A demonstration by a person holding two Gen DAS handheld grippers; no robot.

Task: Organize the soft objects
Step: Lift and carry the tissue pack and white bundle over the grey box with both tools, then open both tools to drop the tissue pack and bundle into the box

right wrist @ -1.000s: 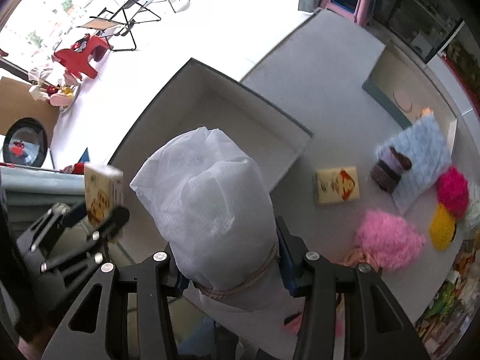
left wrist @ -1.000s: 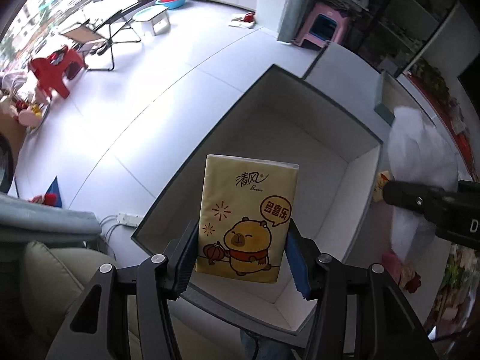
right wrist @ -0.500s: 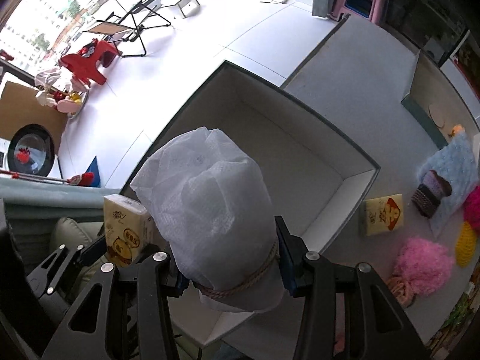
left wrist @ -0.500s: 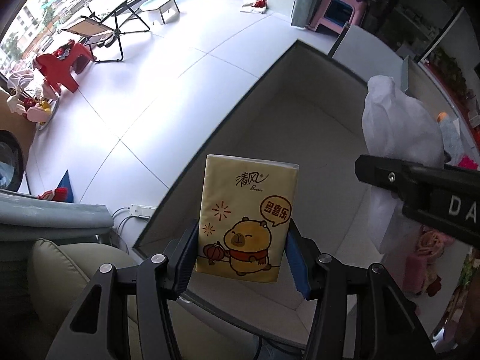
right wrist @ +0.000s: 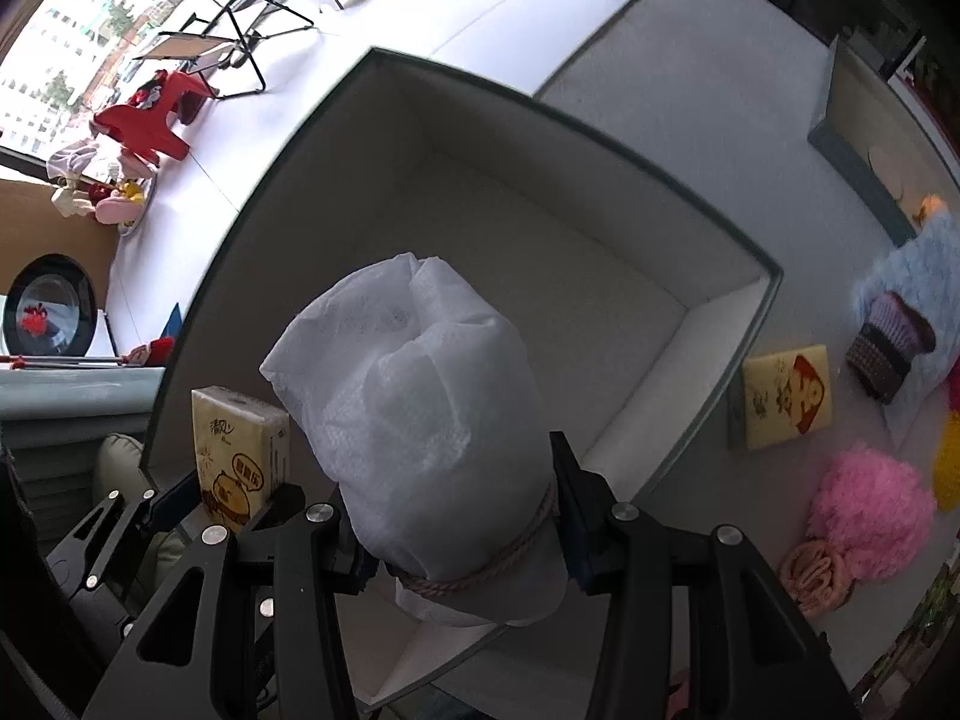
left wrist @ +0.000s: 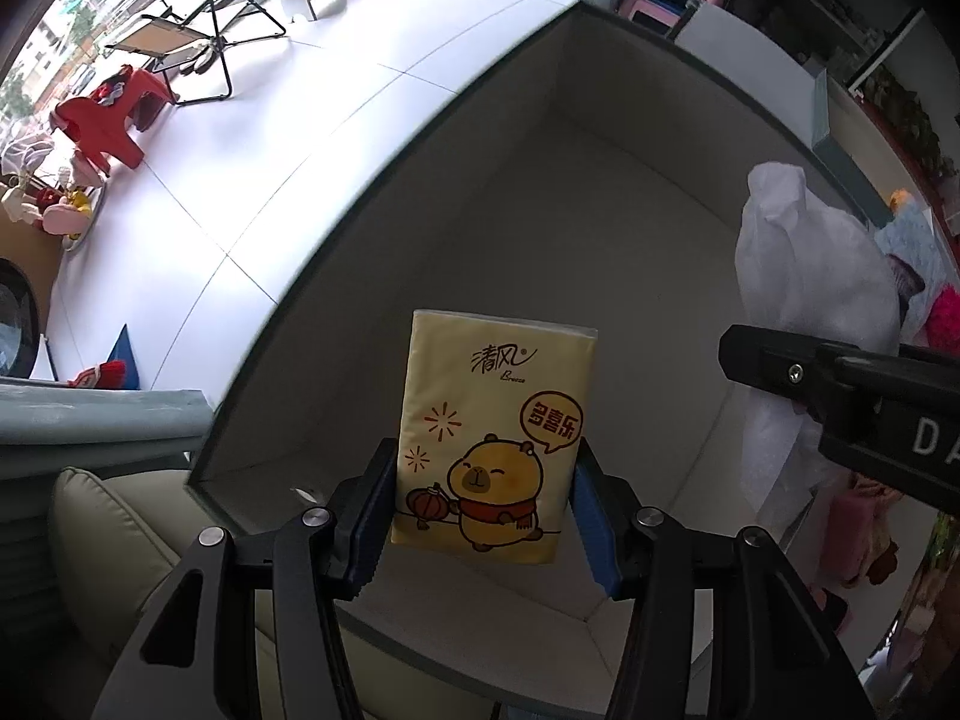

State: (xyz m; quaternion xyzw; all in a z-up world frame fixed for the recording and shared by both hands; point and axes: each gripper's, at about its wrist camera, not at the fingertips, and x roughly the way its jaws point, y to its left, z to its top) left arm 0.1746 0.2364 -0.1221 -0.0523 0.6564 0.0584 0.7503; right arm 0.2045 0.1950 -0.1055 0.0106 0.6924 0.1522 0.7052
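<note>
Left gripper (left wrist: 483,504) clamping yellow tissue pack (left wrist: 495,432), right gripper (right wrist: 459,516) clamping white cloth bundle (right wrist: 414,396); both 2 hanging over open grey box (right wrist: 600,312).

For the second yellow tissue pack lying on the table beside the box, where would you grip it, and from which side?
Come straight down from above and close the fingers across its two longer edges. The tissue pack lies flat, printed face up, so only its thin sides offer opposing faces. One short edge sits close to the box wall, and a knitted item lies off the opposite edge, so the longer edges look freer.
</note>
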